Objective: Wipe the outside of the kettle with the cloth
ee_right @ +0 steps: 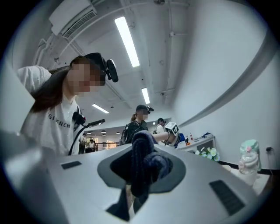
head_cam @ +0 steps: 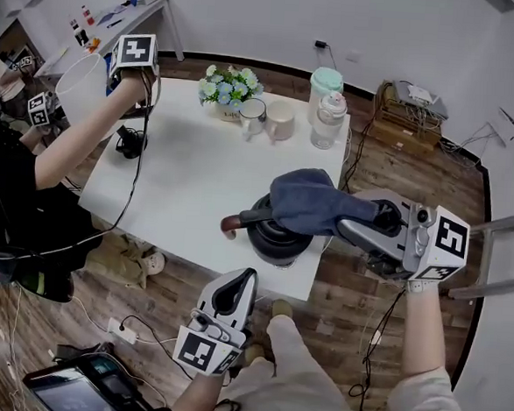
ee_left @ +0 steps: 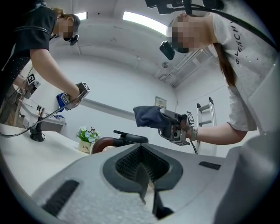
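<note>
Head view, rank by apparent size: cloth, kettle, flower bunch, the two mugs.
1. cloth and kettle: about alike. The cloth is nearer the camera and covers part of the kettle, so no ranking.
2. flower bunch
3. white mug and pink mug: alike

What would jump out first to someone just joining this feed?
The dark blue cloth, bunched in the right gripper, hangs above the black kettle with a brown handle at the near edge of the white table. The left gripper sits shut and empty off that edge. At far left a second person holds up another gripper.
</note>
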